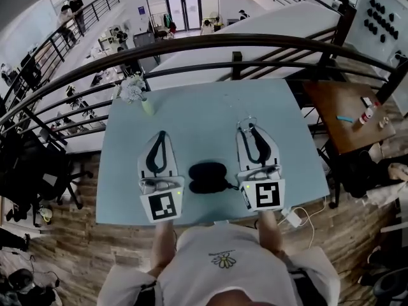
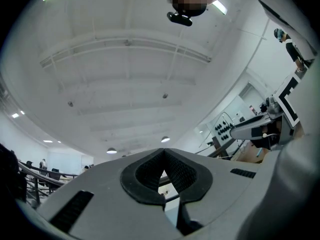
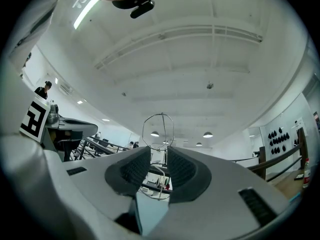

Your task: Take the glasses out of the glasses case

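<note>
On the light blue table point(image 1: 204, 116), a black glasses case point(image 1: 208, 177) lies near the front edge, between my two grippers. My right gripper point(image 1: 250, 127) sits to the right of the case and is shut on thin wire-frame glasses point(image 1: 247, 122), which stick out past its tips. In the right gripper view one wire lens ring point(image 3: 158, 129) rises above the pads of the right gripper point(image 3: 159, 159), and the rest of the frame hangs between them. My left gripper point(image 1: 162, 134) rests to the left of the case. Its tips point(image 2: 163, 154) meet and hold nothing.
A small vase of pale flowers point(image 1: 134, 89) stands at the table's far left corner. A dark railing point(image 1: 236, 59) runs just behind the table. A brown side table point(image 1: 347, 116) with small items stands to the right. A white plug and cable point(image 1: 293, 218) lie at the near right edge.
</note>
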The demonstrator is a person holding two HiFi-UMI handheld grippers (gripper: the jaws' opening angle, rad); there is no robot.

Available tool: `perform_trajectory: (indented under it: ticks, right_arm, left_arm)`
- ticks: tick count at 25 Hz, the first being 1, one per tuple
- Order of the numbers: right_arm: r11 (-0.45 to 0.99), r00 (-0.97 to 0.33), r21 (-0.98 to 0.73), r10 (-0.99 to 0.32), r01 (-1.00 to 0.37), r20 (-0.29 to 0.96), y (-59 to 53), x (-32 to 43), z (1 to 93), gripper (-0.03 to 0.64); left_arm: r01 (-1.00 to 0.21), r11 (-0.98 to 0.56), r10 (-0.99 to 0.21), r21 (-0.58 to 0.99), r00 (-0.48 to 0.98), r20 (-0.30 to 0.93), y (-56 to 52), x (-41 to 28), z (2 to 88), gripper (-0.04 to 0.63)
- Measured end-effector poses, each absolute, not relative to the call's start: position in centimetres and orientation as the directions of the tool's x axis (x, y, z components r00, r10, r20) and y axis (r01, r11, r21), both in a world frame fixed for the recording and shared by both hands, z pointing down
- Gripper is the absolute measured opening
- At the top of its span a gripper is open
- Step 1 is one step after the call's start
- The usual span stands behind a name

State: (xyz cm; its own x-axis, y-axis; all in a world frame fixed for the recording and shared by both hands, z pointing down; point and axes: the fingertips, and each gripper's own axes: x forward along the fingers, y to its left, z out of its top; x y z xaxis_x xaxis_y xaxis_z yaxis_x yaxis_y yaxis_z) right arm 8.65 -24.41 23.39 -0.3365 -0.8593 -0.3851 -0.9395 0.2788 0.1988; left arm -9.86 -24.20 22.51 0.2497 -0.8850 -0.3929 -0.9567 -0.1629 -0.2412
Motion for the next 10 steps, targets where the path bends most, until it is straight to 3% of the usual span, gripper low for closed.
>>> perform_trajectory:
  ticks: [10]
  right_arm:
    - [0.277,-0.332,0.195,-0.866,-0.941,-0.373,-24.4,9.0,23.0,0.101]
  left_arm:
    - [-0.948,-0.131,-0.886,-0.289,0.243,-0.395,-24.4,-10.6,21.5,0.017]
